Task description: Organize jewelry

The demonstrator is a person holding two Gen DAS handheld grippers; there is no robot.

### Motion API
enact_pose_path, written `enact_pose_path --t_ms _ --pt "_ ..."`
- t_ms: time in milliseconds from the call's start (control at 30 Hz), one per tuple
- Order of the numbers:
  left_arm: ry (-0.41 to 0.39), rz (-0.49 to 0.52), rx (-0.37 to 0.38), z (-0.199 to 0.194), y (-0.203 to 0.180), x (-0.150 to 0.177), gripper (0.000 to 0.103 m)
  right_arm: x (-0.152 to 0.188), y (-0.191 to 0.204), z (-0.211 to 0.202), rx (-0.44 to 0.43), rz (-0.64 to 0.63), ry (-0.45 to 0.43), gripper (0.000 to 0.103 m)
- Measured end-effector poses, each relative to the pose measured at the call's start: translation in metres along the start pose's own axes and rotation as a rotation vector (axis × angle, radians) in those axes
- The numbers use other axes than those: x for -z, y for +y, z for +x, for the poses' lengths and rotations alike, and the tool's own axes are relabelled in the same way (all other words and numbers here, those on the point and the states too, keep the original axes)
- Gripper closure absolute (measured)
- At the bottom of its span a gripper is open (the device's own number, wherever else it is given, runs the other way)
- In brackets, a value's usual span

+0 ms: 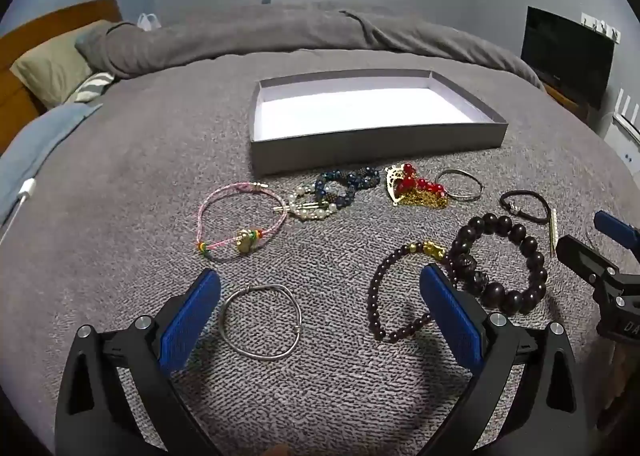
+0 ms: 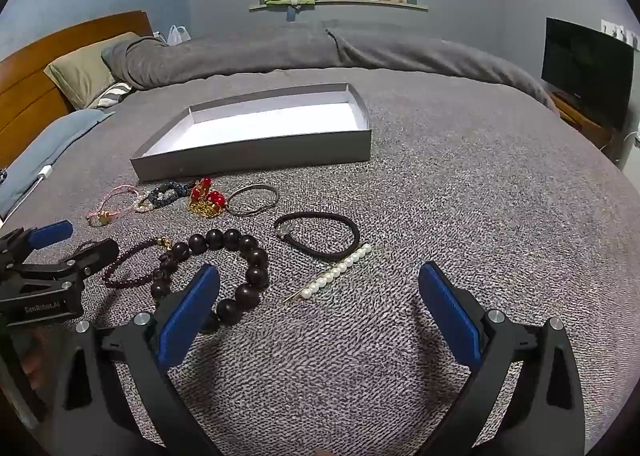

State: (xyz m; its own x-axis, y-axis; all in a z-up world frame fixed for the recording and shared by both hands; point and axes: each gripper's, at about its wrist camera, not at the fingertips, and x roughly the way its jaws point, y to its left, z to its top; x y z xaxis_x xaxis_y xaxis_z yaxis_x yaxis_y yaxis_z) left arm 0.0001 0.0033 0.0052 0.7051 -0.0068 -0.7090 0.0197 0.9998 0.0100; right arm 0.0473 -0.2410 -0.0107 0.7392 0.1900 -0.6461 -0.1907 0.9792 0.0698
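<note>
Both the left gripper (image 1: 320, 316) and right gripper (image 2: 320, 312) hang spread wide, holding nothing, over bracelets scattered on the grey bedspread (image 2: 460, 195) before the tray (image 1: 376, 143).

In the left wrist view, the left gripper's blue pad (image 1: 448, 312) covers part of the small-bead bracelet (image 1: 384, 296), and the pearl hairpin (image 1: 554, 230) shows only edge-on as a thin stick. In the right wrist view, the right gripper's pad (image 2: 188, 316) hides the near end of the large dark bead bracelet (image 2: 244, 260), while the pink cord bracelet (image 2: 114, 203) is too small to make out its beads.
</note>
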Motion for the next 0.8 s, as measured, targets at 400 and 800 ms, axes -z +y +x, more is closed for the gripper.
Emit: enact_pose_path --t_ms 400,800 --pt "-0.007 0.006 -0.003 -0.0023 -0.0002 0.0012 0.004 -0.0010 0.0016 -0.0009 0.007 -0.004 0.000 0.005" --pt "-0.015 0.007 0.001 -0.0040 -0.0005 0.0014 0.004 -0.0011 0.0035 -0.0038 0.016 -0.007 -0.011 0.005"
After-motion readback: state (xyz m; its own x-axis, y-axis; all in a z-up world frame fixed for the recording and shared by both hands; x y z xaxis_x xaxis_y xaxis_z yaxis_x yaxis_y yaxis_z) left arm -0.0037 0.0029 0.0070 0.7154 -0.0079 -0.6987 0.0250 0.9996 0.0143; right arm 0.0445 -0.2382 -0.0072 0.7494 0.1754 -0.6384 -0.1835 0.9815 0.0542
